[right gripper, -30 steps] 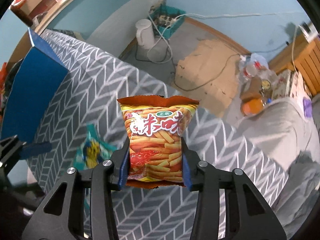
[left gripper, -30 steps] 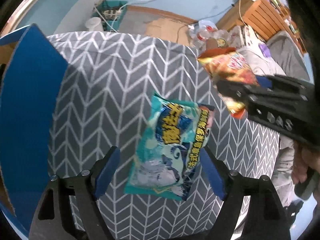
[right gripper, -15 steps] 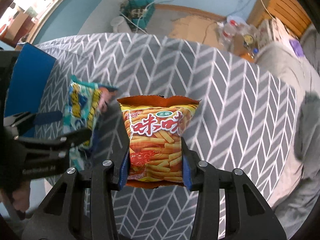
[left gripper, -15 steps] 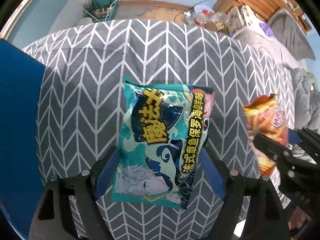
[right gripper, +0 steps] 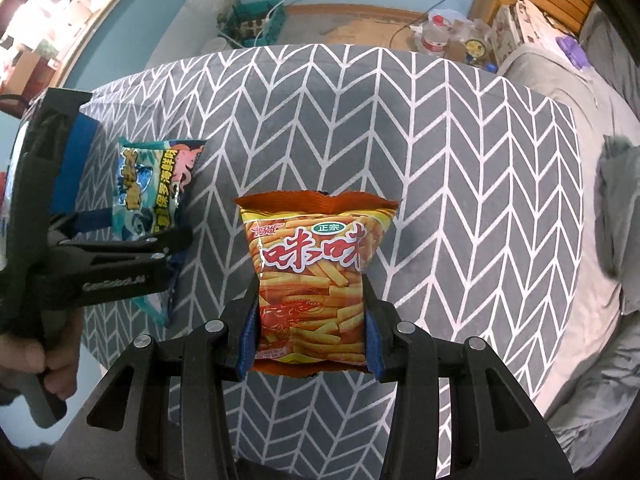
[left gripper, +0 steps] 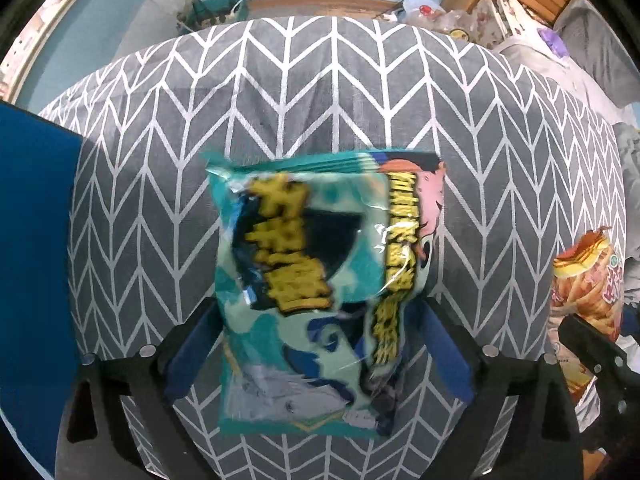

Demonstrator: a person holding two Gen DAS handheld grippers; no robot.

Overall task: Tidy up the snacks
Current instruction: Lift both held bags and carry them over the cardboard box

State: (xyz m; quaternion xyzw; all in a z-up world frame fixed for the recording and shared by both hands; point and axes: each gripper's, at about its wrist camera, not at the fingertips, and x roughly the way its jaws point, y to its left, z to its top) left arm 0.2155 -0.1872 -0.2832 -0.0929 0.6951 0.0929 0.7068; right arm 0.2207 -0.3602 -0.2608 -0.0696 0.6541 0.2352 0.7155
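your left hand-held gripper (left gripper: 316,344) sits wide around the teal snack bag (left gripper: 320,292), which looks blurred above the table (left gripper: 360,92), while your right hand-held gripper (right gripper: 308,332) pinches the orange snack bag (right gripper: 314,280) above it.

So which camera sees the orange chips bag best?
The right wrist view: the orange chips bag fills the middle, front facing, between the right gripper fingers. The left wrist view catches only a cut-off slice at its right edge.
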